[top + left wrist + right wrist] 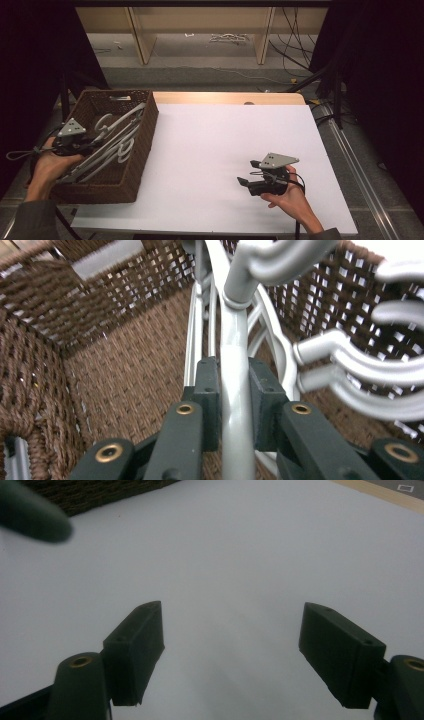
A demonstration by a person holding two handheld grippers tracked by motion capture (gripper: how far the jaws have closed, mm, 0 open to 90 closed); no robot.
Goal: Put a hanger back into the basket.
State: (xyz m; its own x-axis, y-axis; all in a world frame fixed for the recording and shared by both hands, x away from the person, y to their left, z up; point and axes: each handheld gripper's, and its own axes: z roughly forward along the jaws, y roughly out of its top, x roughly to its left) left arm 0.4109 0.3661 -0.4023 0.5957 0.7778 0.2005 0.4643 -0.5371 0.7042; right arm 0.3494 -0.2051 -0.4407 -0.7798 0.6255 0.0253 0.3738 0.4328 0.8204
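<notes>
My left gripper (82, 142) reaches down into the brown wicker basket (145, 135) that stands on the left edge of the table (215, 150), toward its near left corner. Its jaws pinch one grey plastic hanger (235, 370) by a straight bar: in the left gripper view the bar runs up between the two black pads (209, 385), which sit tight against it on both sides. More grey hangers (120, 145) lie heaped along the basket's length, their hooks curling toward the right wall, and the woven floor is bare on the left of the bar I hold. My right gripper (246, 172) hangs low over the white tabletop near the front right corner, well apart from the basket, jaws spread wide with nothing between them; under them I see plain white surface.
</notes>
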